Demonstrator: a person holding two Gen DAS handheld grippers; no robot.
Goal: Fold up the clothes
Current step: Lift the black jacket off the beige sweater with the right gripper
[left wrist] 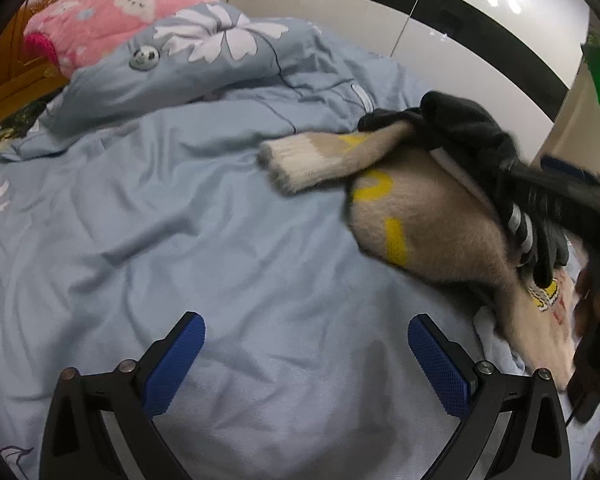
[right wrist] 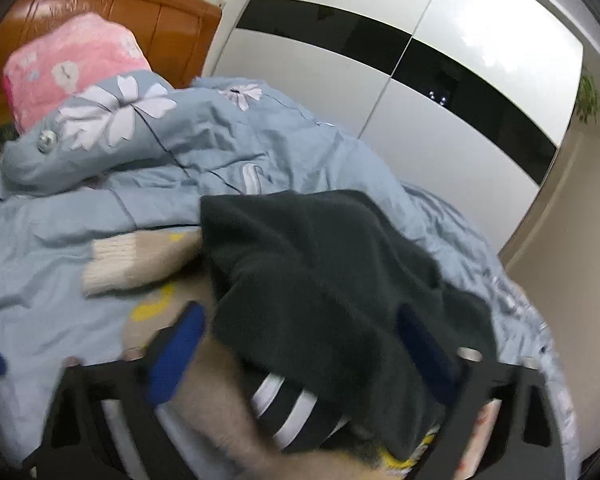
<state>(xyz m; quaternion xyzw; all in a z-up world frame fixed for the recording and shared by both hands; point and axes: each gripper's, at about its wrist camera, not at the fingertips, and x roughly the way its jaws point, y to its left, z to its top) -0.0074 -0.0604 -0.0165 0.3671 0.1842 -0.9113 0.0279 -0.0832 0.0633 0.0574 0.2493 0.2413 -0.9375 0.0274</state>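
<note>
Fingers, left: left gripper (left wrist: 306, 354) hangs with its blue pads spread wide and nothing between them, low over bare quilt.
Fingers, right: right gripper (right wrist: 300, 344) also spread apart; the dark garment (right wrist: 324, 280) drapes between and over the pads, but they do not pinch it.
Clothes: a beige knit sweater (left wrist: 432, 224) with yellow lettering lies bunched on the bed, the dark garment heaped on top, a black piece with white stripes (right wrist: 292, 408) tucked under that.
Sleeve: the sweater's sleeve (left wrist: 320, 160), with its pale ribbed cuff, stretches out leftward across the quilt.
Key relation: the pile lies ahead and to the right of the left fingers, directly under the right ones; the right hand is much nearer. The sweater's long axis seems to run from near right to far left.
Next step, as a guess: lift the dark garment clear first.
Surroundings: blue floral quilt (left wrist: 180, 220), pink blanket (left wrist: 112, 12), wooden headboard (right wrist: 112, 4), white wardrobe (right wrist: 420, 92).
</note>
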